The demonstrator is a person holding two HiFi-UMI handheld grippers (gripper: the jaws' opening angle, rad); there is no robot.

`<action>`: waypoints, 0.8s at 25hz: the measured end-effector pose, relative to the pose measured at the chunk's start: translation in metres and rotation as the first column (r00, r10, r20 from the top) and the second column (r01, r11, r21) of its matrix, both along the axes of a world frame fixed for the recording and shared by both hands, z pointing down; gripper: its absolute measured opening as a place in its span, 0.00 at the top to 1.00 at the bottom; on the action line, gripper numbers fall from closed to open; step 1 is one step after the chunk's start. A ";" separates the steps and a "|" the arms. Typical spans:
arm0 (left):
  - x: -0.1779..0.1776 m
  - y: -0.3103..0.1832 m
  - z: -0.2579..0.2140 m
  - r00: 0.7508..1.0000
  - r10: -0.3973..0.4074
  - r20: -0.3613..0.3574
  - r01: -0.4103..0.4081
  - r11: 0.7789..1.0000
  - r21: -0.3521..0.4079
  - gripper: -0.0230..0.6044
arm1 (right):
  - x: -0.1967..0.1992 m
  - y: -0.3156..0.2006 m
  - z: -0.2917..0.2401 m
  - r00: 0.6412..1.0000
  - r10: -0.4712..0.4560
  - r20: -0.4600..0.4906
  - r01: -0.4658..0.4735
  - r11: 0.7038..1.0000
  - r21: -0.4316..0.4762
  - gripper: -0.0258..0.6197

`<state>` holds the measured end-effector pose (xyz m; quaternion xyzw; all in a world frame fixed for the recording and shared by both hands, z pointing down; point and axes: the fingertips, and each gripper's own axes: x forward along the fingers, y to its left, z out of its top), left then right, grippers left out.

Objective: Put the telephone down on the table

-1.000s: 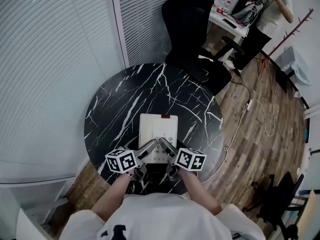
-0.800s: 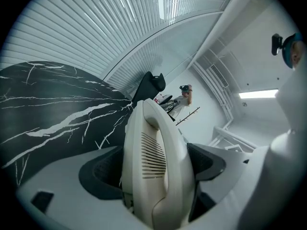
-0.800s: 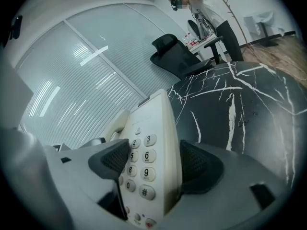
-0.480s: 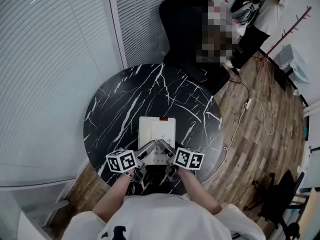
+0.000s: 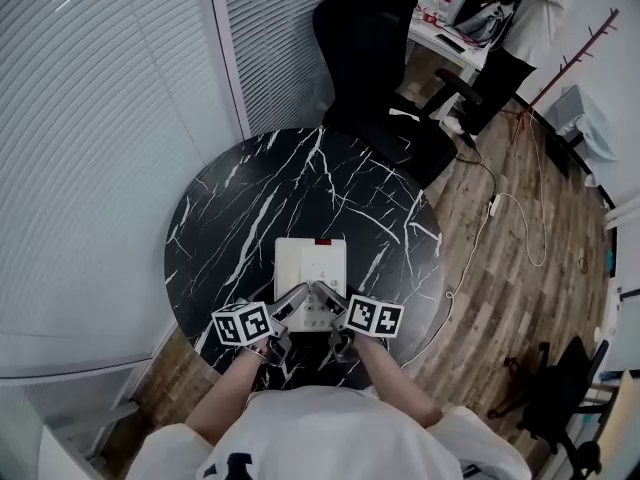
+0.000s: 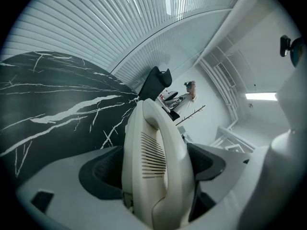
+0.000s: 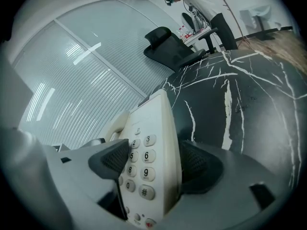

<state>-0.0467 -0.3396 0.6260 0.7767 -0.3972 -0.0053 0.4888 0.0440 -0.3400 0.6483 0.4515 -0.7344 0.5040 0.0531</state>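
A cream-white desk telephone [image 5: 310, 268] hangs over the near part of the round black marble table [image 5: 270, 198], held from both sides. My left gripper [image 5: 293, 300] is shut on its handset side; in the left gripper view the ribbed handset [image 6: 152, 157] fills the gap between the dark pads [image 6: 101, 172]. My right gripper [image 5: 327, 298] is shut on the keypad side, and the number keys [image 7: 144, 159] show between its pads [image 7: 200, 166]. Whether the telephone's base touches the table cannot be told.
A black office chair [image 5: 378, 53] stands just beyond the table's far edge. Behind it are a desk with a person [image 5: 528, 13] and a coat stand [image 5: 578, 60]. A white cable [image 5: 522, 218] trails over the wooden floor at right. A glass wall with blinds [image 5: 100, 118] curves along the left.
The telephone and both grippers have drifted slightly left and toward me over the table. Both grips are unchanged.
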 end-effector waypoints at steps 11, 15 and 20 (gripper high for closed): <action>0.005 0.003 0.013 1.000 0.004 0.004 -0.003 0.999 -0.045 0.31 | 0.005 0.005 0.014 1.000 0.006 -0.003 -0.006 0.999 -0.047 0.43; 0.004 0.004 0.018 1.000 0.004 0.006 -0.003 0.998 -0.058 0.31 | 0.004 0.006 0.018 1.000 0.008 -0.003 -0.008 0.998 -0.059 0.43; 0.005 0.007 0.021 1.000 0.008 -0.001 -0.008 0.998 -0.061 0.31 | 0.005 0.009 0.021 1.000 0.008 -0.008 -0.008 0.998 -0.069 0.43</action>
